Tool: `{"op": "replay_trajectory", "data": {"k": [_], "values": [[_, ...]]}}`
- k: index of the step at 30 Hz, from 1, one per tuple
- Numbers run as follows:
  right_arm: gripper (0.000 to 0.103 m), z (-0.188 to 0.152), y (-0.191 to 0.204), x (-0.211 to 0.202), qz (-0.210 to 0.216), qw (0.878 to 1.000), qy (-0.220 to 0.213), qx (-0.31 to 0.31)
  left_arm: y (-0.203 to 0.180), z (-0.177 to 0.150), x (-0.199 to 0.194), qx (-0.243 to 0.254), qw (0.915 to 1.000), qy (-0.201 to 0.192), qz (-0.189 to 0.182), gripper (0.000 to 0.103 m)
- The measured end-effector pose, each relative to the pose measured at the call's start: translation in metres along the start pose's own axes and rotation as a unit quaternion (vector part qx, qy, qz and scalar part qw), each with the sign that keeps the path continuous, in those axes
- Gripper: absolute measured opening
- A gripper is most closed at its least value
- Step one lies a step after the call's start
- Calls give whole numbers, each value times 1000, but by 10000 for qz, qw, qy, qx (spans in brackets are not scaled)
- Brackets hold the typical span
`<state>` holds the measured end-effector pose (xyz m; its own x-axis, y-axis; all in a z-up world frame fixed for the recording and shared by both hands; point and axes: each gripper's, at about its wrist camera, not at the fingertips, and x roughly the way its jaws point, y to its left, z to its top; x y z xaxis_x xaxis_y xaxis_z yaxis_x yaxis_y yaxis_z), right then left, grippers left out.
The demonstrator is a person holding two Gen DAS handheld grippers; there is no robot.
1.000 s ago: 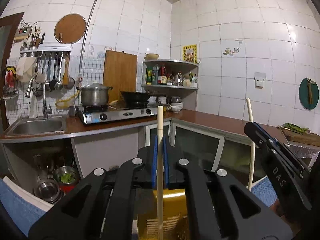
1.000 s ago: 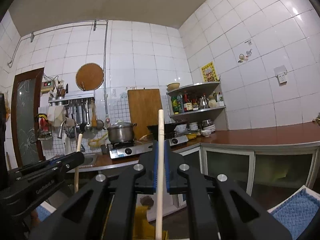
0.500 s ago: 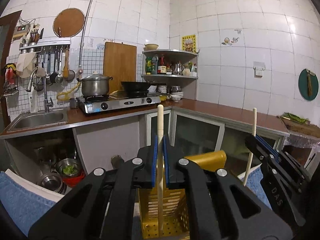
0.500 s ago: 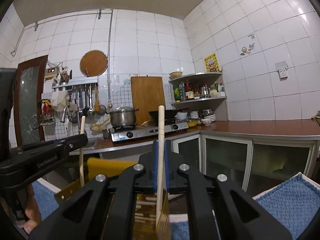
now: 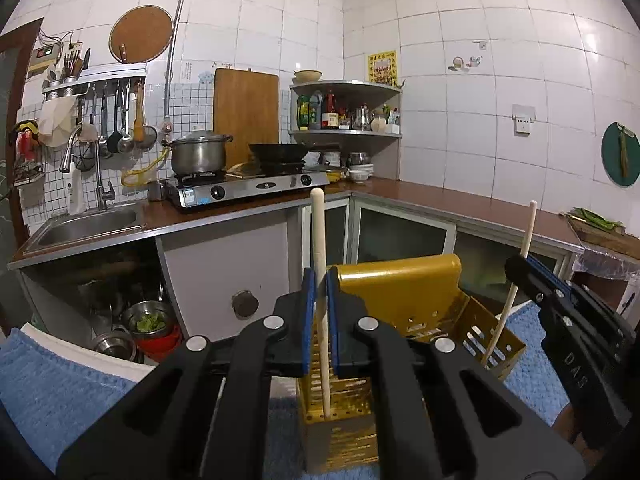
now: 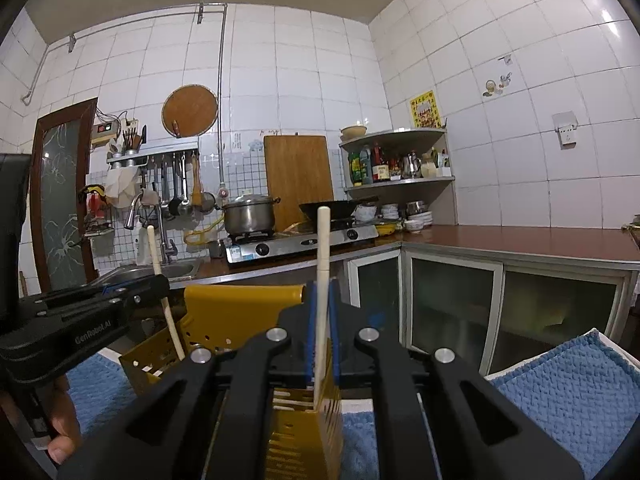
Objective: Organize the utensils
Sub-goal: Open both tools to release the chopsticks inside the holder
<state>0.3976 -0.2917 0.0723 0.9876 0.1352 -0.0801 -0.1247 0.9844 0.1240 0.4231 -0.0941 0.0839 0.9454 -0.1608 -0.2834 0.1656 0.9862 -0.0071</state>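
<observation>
While each gripper carries one pale wooden chopstick upright over the yellow utensil holder, the step in hand looks like the drop-in: both sticks already reach down into the perforated box, which stands on a blue towel close in front of the cameras. The left gripper has its blue pads around the left chopstick, and its jaws are opening, the stick between them with its lower end showing inside the holder's near compartment. The right gripper is pressed together on the right chopstick, whose tip sits just behind the holder's front wall; whether it touches the floor of the box I cannot tell. As I judge it, the next move calls for the left jaws to part fully so that stick falls free, then for the right to let go once its stick is well inside, and for both to lift straight up without catching the tall yellow back plate or knocking the light box over. Readable writing is sparse: the side of the left gripper reads "GenRobot.AI" in the right wrist view, and the right one shows "DAS" in the left wrist view. A yellow poster hangs on the tiled wall, its print too small to read.
</observation>
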Motion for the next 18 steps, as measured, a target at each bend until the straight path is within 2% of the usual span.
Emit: {"op": "replay_trajectory", "data": {"k": [1,2,3,4,6,7,8,9,12,14,17,18], "values": [[7,2,0,0,7,10000,39,19,0,1,-2,10,10000,18,9,11],[7,5,-2,-1,3,9999,100,47,1,3,-5,9,10000,23,24,21],[7,8,-2,-2,14,9999,143,61,1,5,-7,3,10000,24,40,26],[7,11,-3,-3,0,9998,195,60,3,9,-12,-14,10000,30,75,35],[8,16,-3,-6,-34,9996,263,59,5,14,-20,-46,9999,42,88,44],[15,20,-3,-8,-71,9995,319,34,7,17,-26,-76,9999,58,91,49],[31,23,-2,-10,-140,9992,384,-16,10,20,-33,-93,9999,87,92,54],[37,26,-1,-14,-195,9990,401,-53,12,22,-39,-90,9999,104,105,54],[40,38,-1,-32,-250,9990,357,-81,18,26,-56,-79,9998,168,79,63],[41,45,-2,-45,-283,9989,379,-34,27,27,-73,-135,9997,216,70,73],[46,50,-3,-62,-327,9979,552,-34,41,25,-95,-293,9990,334,32,87],[48,49,-3,-68,-324,9974,644,-26,45,24,-100,-331,9988,366,25,89]]}}
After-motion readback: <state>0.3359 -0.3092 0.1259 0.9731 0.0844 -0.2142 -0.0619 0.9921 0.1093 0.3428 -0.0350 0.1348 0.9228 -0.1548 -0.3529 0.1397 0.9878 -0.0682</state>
